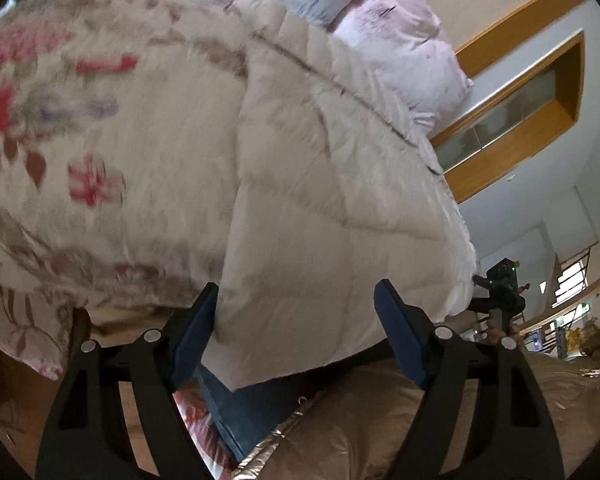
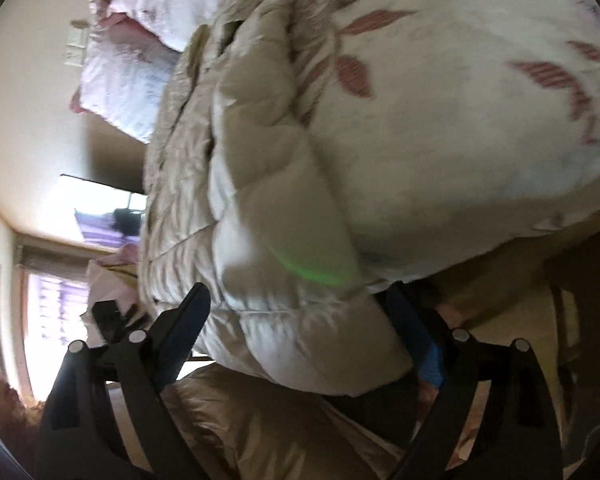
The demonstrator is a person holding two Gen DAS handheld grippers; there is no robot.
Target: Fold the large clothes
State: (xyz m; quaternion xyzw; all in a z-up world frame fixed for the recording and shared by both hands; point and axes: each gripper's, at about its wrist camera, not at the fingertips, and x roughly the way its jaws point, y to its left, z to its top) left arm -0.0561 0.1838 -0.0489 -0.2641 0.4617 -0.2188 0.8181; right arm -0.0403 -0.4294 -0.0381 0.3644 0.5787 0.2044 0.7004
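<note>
Spreading wide, the left gripper (image 1: 296,332) frames a corner of the quilted jacket (image 1: 320,184), pads clear of the cloth. The right gripper (image 2: 300,336) also stands wide, with the jacket's (image 2: 268,216) puffy edge between its jaws; whether the pads press it I cannot tell. The jacket lies straight ahead of both on the floral bedspread (image 1: 100,128), its long axis running away toward the pillows (image 1: 400,48). Judged from this, each gripper is about equally near its own end of the hem.
</note>
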